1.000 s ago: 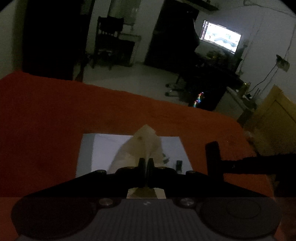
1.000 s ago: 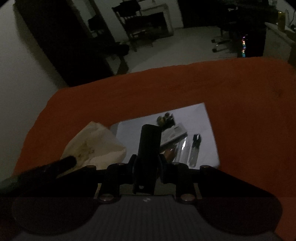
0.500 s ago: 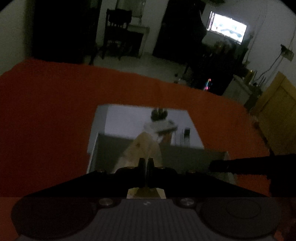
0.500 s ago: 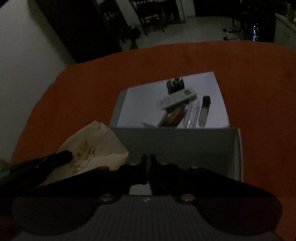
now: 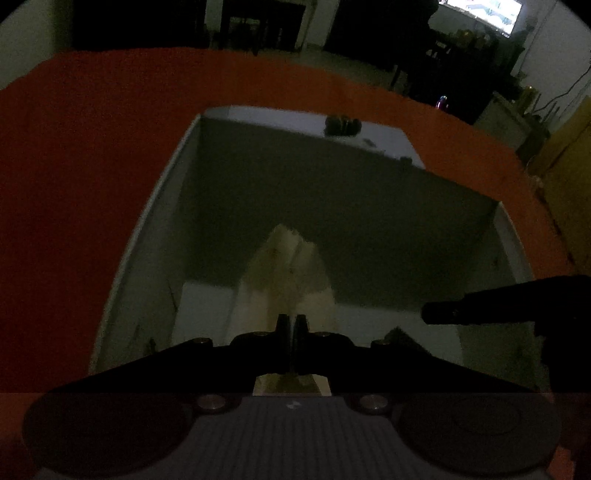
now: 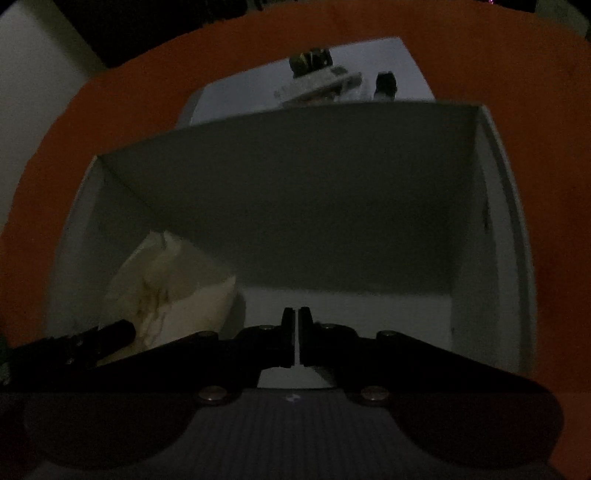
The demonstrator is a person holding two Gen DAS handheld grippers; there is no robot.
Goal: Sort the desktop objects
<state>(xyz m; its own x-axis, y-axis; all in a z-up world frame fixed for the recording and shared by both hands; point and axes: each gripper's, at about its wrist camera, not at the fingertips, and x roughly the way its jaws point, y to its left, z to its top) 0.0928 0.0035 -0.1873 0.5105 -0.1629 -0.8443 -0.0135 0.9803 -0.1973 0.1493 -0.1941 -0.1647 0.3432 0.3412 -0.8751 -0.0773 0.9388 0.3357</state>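
Observation:
An open white box (image 5: 258, 177) stands on the orange cloth, and both grippers reach down into it. My left gripper (image 5: 291, 321) is shut on a crumpled cream paper (image 5: 291, 266), which hangs in front of its fingers inside the box. My right gripper (image 6: 296, 317) is shut with nothing between its pads, low over the box floor (image 6: 351, 310). The cream paper (image 6: 173, 288) shows at lower left in the right wrist view, with a left fingertip (image 6: 110, 334) beside it. A right fingertip (image 5: 461, 310) shows at right in the left wrist view.
Beyond the box's far wall (image 6: 295, 184) a white sheet (image 6: 406, 74) holds several small items (image 6: 325, 79), among them a pale flat one and dark small ones. Orange cloth (image 5: 74, 184) covers the table around the box. The room behind is dark, with a lit screen (image 5: 480, 11).
Both grippers have sunk from above the table into the box. The black cylinder that stood in my right gripper's jaws is gone, and those jaws have shut. The left still holds the cream paper.

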